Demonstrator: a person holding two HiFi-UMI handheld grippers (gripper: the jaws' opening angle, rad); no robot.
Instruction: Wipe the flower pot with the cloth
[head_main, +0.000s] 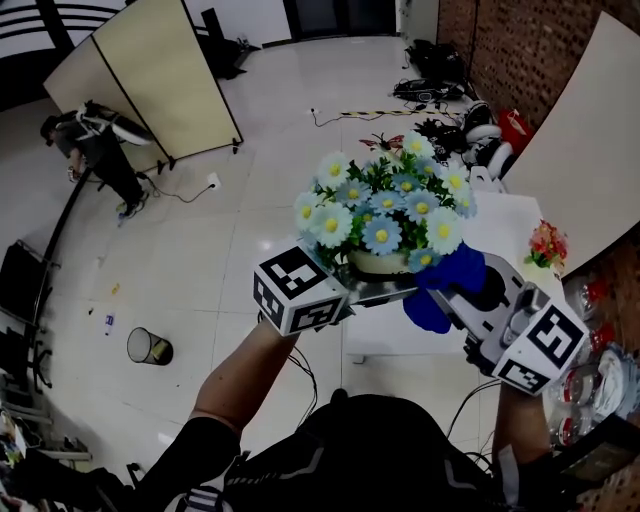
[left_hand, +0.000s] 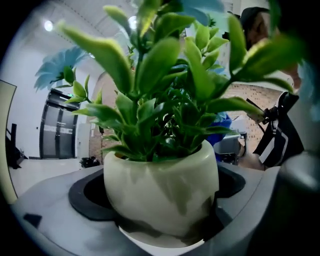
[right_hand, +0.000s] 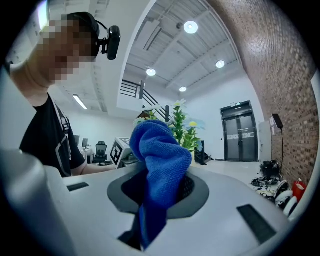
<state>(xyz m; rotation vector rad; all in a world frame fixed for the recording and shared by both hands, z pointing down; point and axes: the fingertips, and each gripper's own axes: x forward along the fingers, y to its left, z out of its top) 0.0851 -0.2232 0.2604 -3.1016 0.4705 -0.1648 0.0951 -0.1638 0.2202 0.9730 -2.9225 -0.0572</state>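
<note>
Flower pot (head_main: 378, 263) in left tool (head_main: 383, 291), cloth (head_main: 443, 283) in right tool (head_main: 456, 300) just beside it.

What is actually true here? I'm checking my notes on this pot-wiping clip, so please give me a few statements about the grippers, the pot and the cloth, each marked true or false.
1. The left gripper is clamped on the flower pot. True.
2. The cloth is red. False: the cloth is blue.
3. The right gripper is shut on the cloth. True.
4. The pot is empty. False: it holds green leaves and pale blue and white flowers.
</note>
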